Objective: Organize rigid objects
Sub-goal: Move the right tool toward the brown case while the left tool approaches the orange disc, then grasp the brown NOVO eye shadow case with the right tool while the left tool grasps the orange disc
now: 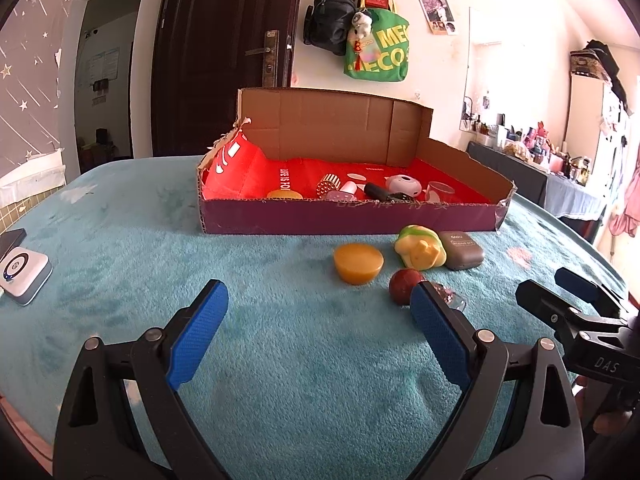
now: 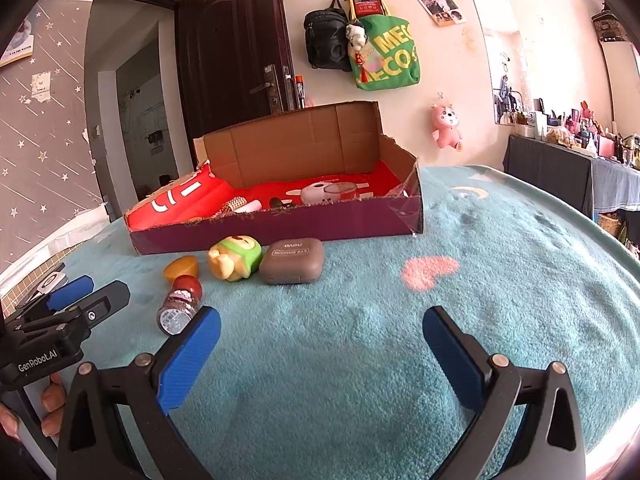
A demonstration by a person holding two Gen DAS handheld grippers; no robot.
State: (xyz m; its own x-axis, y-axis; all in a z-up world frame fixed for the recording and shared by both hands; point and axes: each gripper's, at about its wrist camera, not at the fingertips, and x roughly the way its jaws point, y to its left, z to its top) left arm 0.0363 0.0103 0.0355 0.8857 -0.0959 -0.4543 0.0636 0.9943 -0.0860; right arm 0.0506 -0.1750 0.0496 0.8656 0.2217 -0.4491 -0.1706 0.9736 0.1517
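A cardboard box with a red lining stands on the teal blanket and holds several small items. In front of it lie an orange puck, a green-and-yellow toy figure, a grey-brown case and a small red-capped jar on its side. My left gripper hovers open, short of the puck and jar. My right gripper is open too, with only blanket between its fingers.
A white device sits at the blanket's left edge. A pink heart patch marks the blanket right of the case. Bags hang on the far wall, and a cluttered side table stands at the right.
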